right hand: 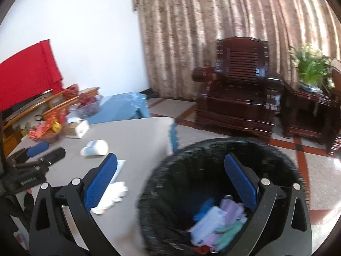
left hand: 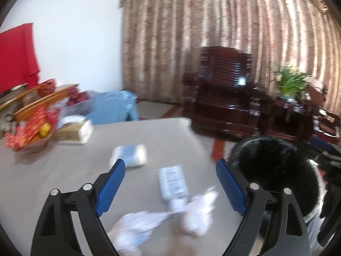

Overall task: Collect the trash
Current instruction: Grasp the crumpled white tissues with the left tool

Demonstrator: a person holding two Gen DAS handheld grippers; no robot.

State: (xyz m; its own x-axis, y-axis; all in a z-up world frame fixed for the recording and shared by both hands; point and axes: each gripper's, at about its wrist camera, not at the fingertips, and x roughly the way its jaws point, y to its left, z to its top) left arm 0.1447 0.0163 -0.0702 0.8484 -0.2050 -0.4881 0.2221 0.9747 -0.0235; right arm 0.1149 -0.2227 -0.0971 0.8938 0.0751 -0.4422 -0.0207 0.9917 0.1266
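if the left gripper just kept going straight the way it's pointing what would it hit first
Most likely the flat printed packet lying on the grey table, roughly centred between the open left gripper fingers. The crumpled white paper lies nearer but lower in view. Blur makes depth uncertain.

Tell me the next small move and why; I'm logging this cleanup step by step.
Probably lower the open left gripper onto the crumpled white paper lying on the table just below its fingers and close on it. Neither gripper holds anything, the right gripper hangs open over the black bin, which already holds wrappers, and paper scraps remain on the table.
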